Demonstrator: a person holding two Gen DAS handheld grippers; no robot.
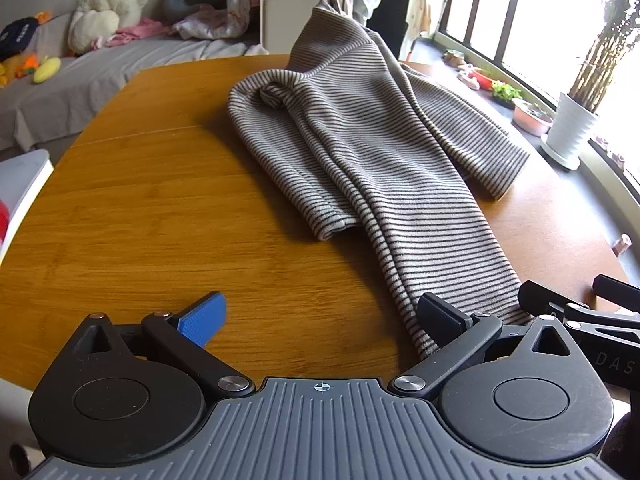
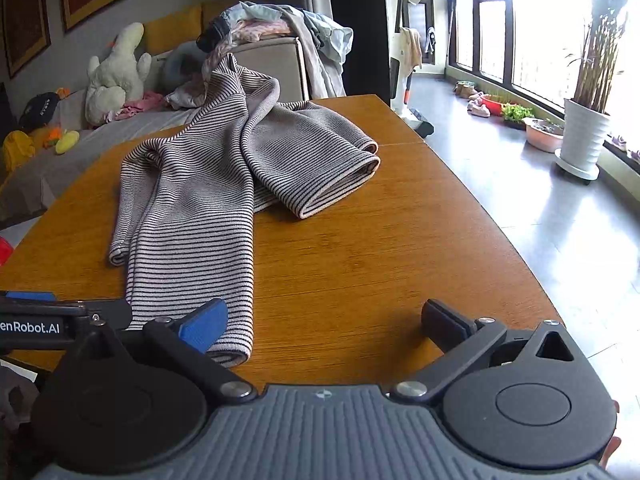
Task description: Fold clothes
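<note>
A grey garment with thin dark stripes (image 1: 360, 128) lies crumpled on the wooden table (image 1: 160, 220); its far end rises over the table's back edge. One long part runs toward me. My left gripper (image 1: 320, 320) is open, its right finger resting at the near hem, nothing between the fingers. In the right wrist view the same striped garment (image 2: 192, 184) lies left of centre, a folded cuff end at the right. My right gripper (image 2: 326, 324) is open, its blue left pad (image 2: 204, 328) over the near hem. The left gripper's body (image 2: 48, 320) shows at the left edge.
Bare wooden table (image 2: 380, 260) spreads right of the garment. Behind the table stand a sofa with plush toys (image 1: 108, 4) and a chair piled with clothes (image 2: 264, 48). To the right are windows, a potted plant (image 2: 584, 136) and glossy floor.
</note>
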